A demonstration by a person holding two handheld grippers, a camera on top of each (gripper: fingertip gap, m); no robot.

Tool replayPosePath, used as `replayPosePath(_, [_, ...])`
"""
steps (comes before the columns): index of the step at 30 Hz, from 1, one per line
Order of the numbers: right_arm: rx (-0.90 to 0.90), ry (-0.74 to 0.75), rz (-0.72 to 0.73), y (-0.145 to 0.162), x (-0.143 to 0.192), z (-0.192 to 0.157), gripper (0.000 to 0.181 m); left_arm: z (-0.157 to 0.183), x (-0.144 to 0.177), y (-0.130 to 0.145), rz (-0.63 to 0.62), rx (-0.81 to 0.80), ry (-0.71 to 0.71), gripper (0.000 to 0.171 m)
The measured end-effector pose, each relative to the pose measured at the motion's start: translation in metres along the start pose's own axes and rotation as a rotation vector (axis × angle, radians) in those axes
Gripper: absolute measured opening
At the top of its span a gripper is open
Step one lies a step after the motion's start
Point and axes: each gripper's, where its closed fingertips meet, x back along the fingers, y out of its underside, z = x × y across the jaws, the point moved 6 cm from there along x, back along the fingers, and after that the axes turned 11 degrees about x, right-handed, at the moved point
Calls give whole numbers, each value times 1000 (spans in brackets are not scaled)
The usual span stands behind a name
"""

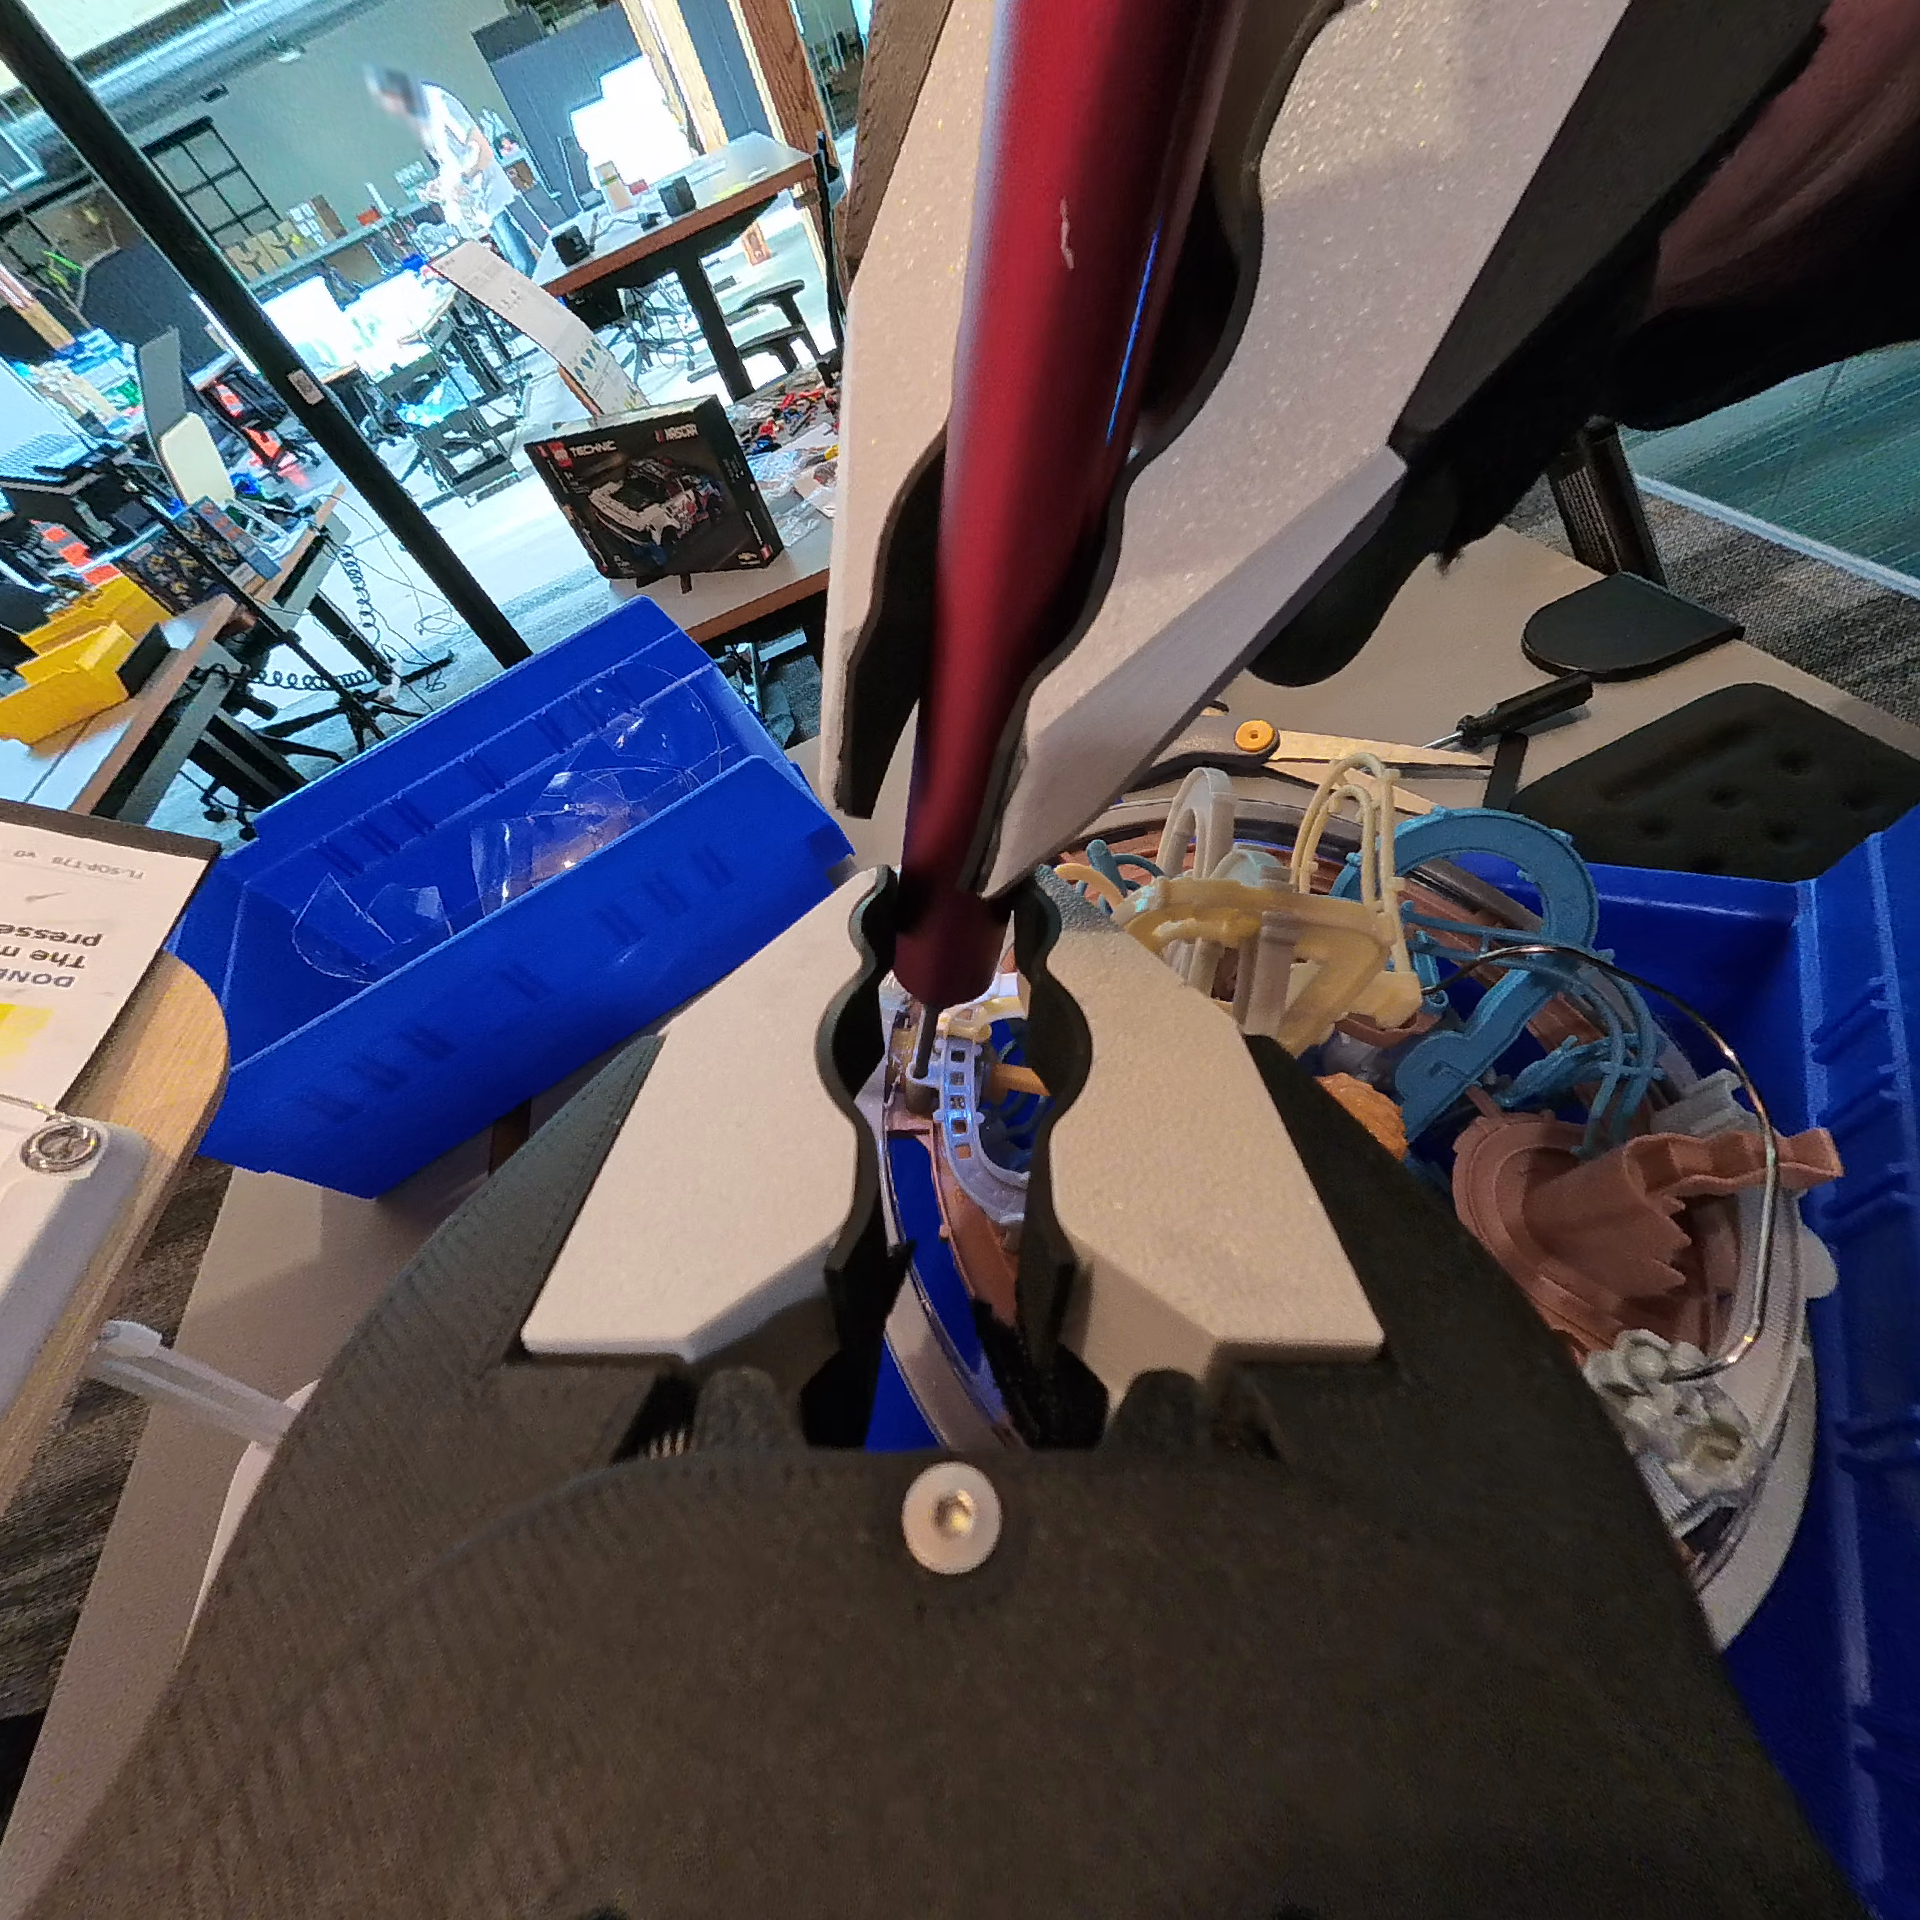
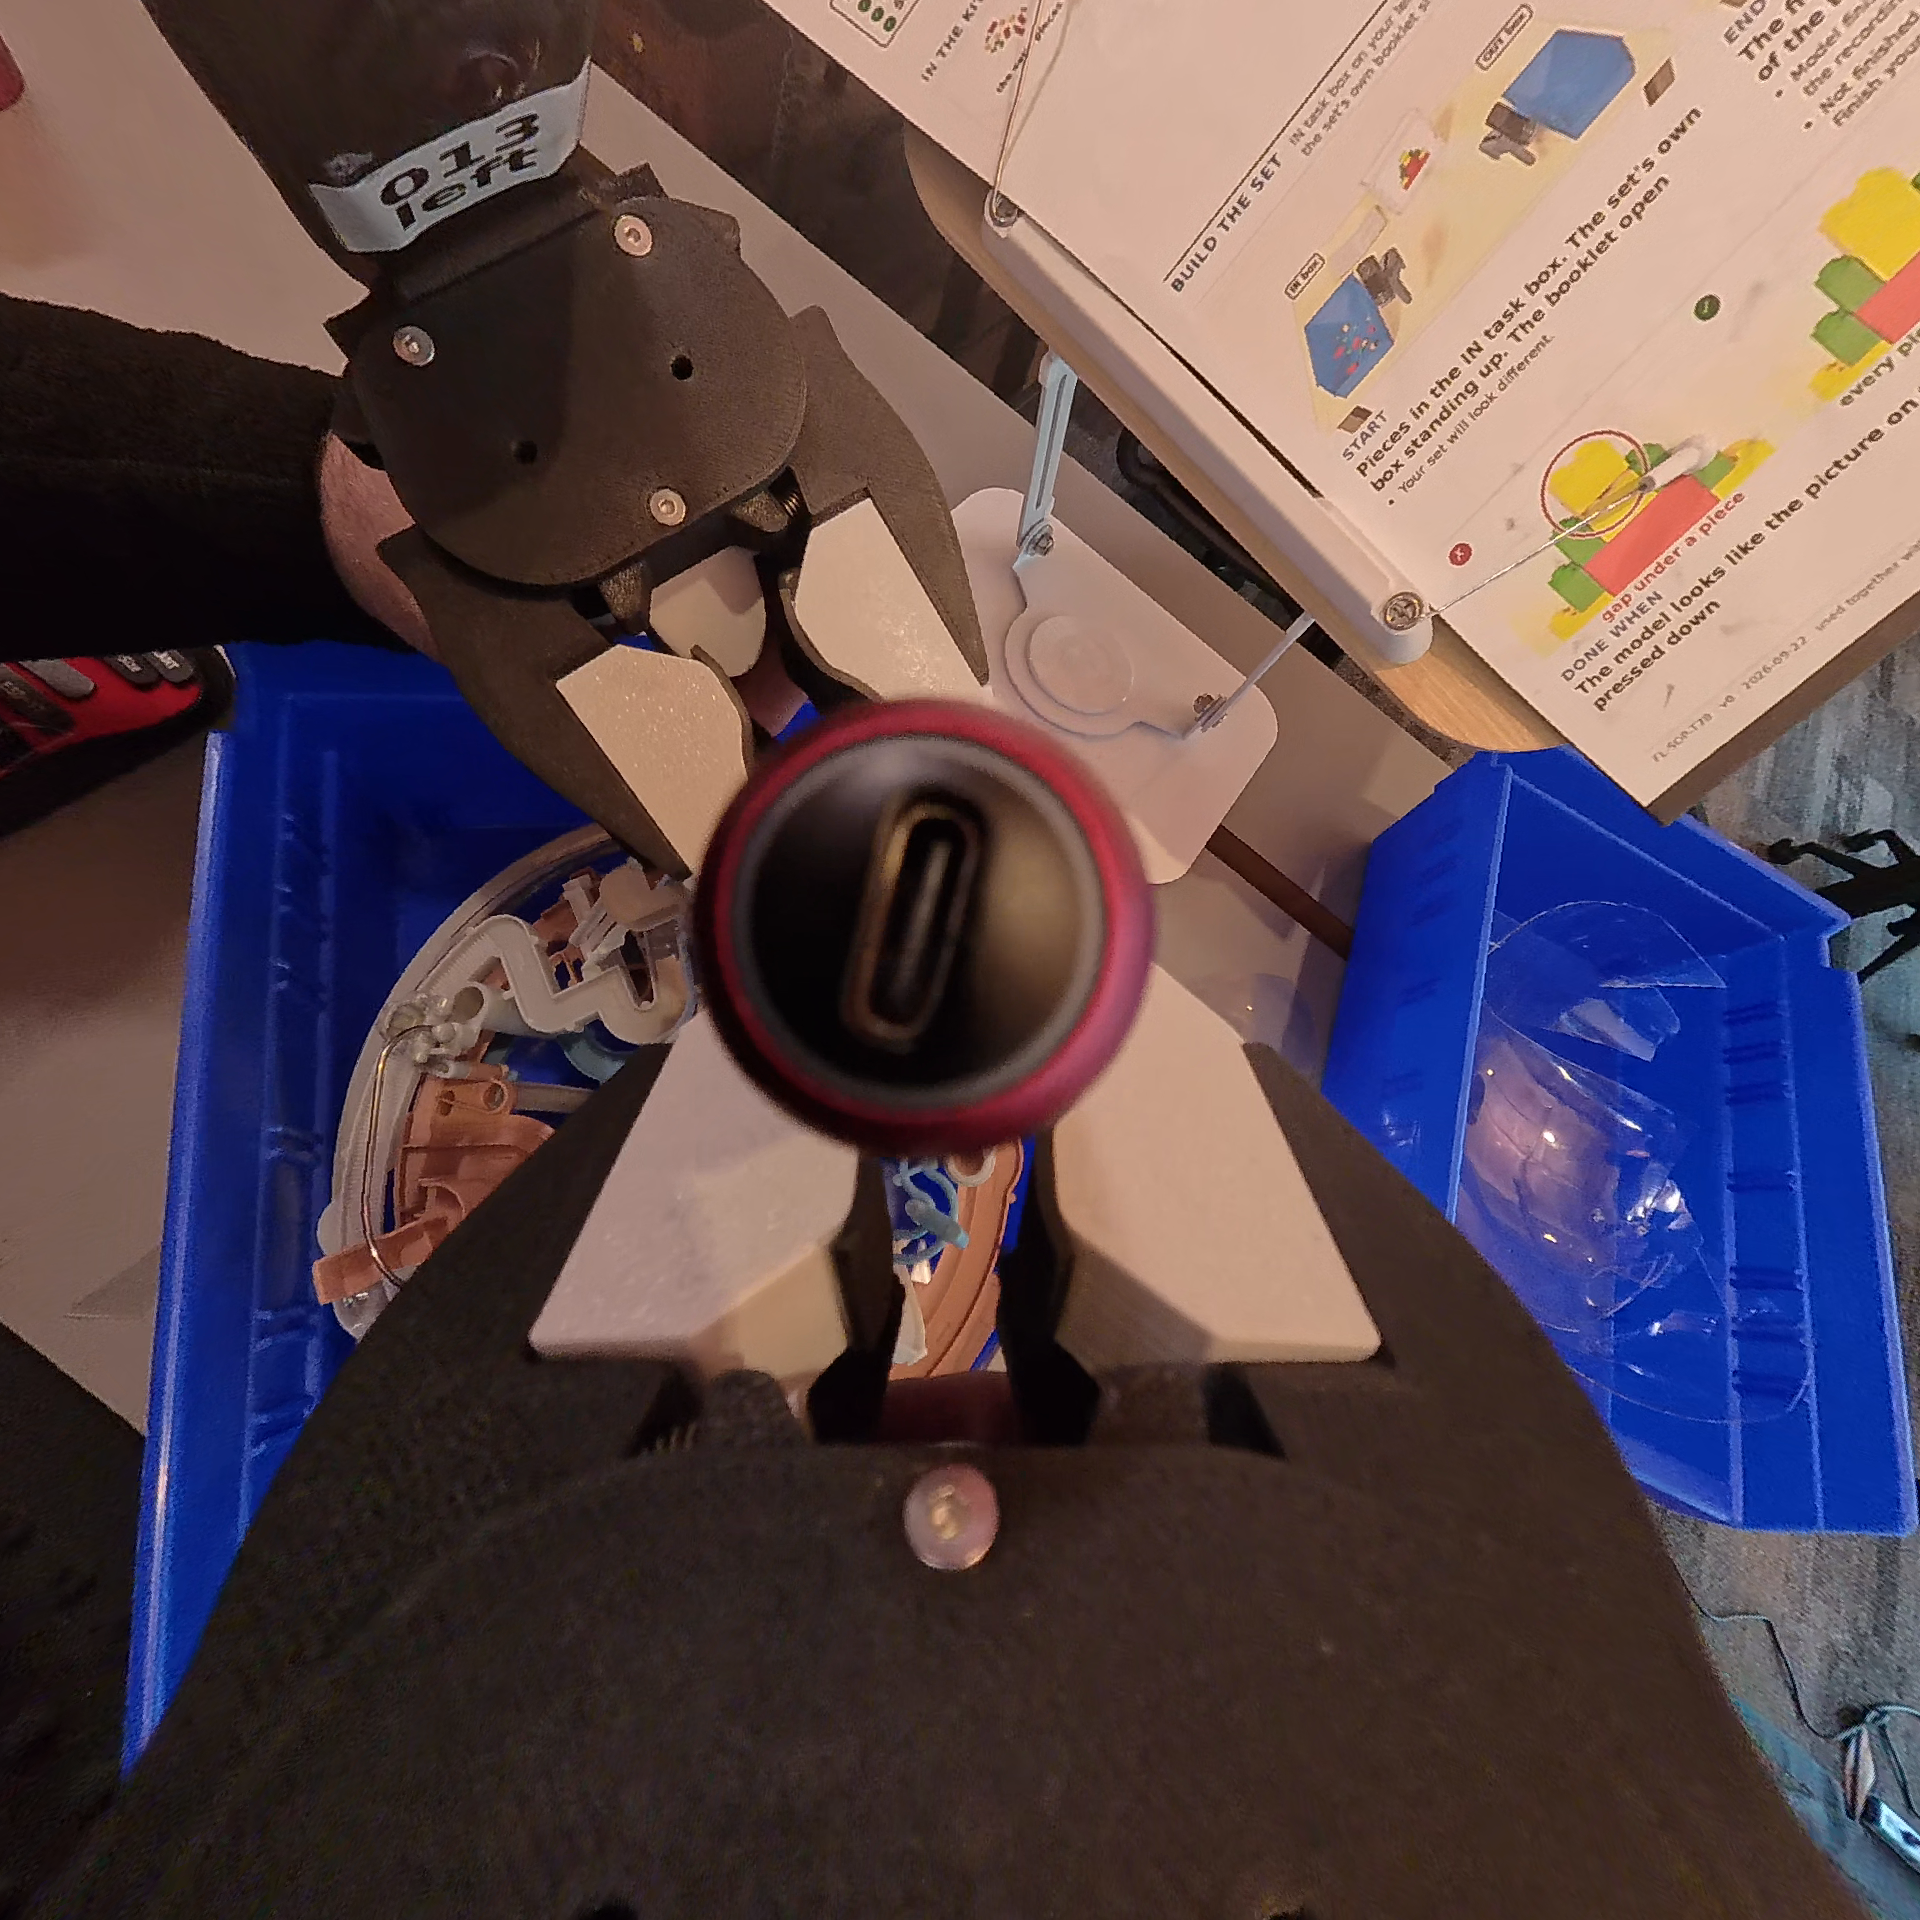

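My right gripper (image 2: 945, 1101) is shut on a red pen-shaped electric screwdriver (image 2: 925, 925), held nearly upright. In the left wrist view it comes down from above (image 1: 935, 831) with the screwdriver (image 1: 1018, 416), whose bit rests on a grey arc piece (image 1: 956, 1091). That piece belongs to a round clear-rimmed model (image 1: 1558, 1174) of tan, blue and cream parts lying in a blue bin (image 1: 1849, 1039). My left gripper (image 1: 956, 914) has its fingers close on either side of the screwdriver's lower end. Whether they clamp it is hidden. It also shows in the right wrist view (image 2: 790, 748).
A second blue bin (image 1: 520, 935) holding a clear plastic dome stands beside the first and also shows in the right wrist view (image 2: 1621, 1143). An instruction board (image 2: 1455, 312) leans nearby. Scissors (image 1: 1340, 743) lie behind the model. A boxed kit (image 1: 655, 488) and a person (image 1: 457, 156) are far back.
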Motion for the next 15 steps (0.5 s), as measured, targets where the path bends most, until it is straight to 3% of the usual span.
replayPosePath(1, [1,1,-2,0,0,0,179,0,0,0,-3,1,-1,21])
replayPosePath(12, [13,-1,-27,-4,-2,0,175,-1,2,0,14,24,3,21])
replayPosePath(15, [15,-6,-37,-5,-2,1,84,-2,2,0,18,30,3,21])
